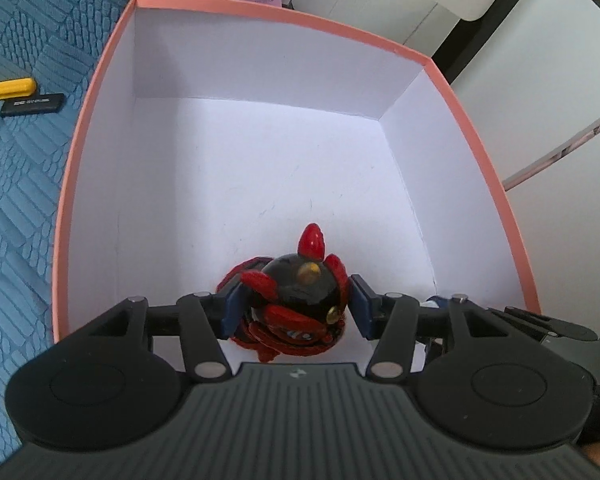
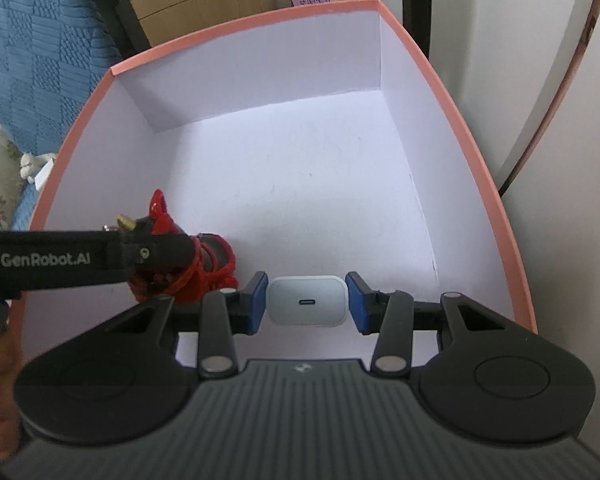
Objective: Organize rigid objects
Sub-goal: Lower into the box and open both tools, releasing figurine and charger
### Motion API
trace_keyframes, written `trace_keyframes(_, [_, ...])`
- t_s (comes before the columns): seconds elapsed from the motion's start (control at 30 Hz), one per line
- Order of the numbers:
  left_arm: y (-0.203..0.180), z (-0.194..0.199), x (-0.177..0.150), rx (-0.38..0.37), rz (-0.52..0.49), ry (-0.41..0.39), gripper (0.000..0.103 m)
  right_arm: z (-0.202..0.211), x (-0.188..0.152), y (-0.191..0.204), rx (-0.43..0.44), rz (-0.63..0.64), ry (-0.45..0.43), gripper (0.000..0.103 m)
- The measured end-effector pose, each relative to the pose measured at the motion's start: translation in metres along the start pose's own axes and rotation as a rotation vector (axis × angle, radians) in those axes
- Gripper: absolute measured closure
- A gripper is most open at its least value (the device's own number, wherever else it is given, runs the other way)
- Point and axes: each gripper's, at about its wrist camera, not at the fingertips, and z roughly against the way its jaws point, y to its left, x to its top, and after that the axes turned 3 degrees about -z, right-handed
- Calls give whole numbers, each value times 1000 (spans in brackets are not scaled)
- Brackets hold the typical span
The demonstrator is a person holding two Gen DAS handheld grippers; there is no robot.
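Inside the pink box: left tongs clamped on red-black toy; right tongs beside them, clamped on white charger.

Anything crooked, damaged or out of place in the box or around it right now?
Nothing stands out. The pink-rimmed box sits squarely with clean white walls. The left tool holds the red and black toy inside it, and the right tool holds the white charger. A yellow-handled item and a black stick lie outside.
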Motion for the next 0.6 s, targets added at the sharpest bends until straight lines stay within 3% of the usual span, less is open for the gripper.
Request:
trace_keyframes(0.27, [-2,12,2,-9,-13,-37,43,4,-1,-2,-25,-31,13,57])
trace_keyframes(0.6, [-10,80,-8,-11,-45,-162,43,50,-2,15,-34,-15,-78,58])
